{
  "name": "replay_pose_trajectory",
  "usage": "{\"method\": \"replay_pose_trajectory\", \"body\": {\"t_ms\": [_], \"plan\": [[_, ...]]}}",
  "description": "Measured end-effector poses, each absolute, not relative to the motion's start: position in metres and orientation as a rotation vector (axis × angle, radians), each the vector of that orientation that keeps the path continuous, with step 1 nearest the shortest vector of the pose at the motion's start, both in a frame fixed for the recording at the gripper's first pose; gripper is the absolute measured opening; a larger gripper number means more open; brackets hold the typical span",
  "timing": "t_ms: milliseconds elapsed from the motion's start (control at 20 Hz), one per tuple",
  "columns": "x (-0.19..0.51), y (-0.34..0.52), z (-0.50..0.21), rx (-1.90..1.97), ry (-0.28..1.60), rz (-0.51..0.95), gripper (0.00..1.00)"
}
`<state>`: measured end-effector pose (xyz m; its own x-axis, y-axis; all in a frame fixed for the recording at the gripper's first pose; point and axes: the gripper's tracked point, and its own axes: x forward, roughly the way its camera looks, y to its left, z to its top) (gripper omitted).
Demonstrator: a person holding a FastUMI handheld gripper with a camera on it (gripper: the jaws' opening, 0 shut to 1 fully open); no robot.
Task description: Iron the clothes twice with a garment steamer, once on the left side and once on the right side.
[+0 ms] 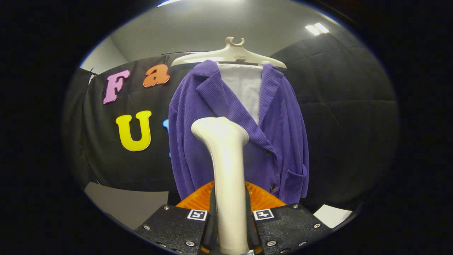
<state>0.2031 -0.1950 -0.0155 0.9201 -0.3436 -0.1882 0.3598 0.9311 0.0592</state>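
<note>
Claw [230, 216] clamps steamer [226, 170] upright, purple jacket [283, 134] just beyond.

Steamer [226, 159] hides jacket's [283, 134] lower front

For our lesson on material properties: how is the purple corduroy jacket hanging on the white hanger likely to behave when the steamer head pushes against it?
The purple corduroy jacket probably gives and swings, since it hangs free from the white plastic hanger. Its draped sleeves suggest floppy cloth, likely to fold. The ribbed surface should resist slipping. The gripper is shut on the white steamer handle.
</note>
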Motion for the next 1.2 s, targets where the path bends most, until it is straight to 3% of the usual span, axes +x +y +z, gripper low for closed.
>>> {"method": "replay_pose_trajectory", "body": {"t_ms": [1200], "plan": [[0.154,-0.193,-0.193,0.074,0.547,-0.376,0.33]]}}
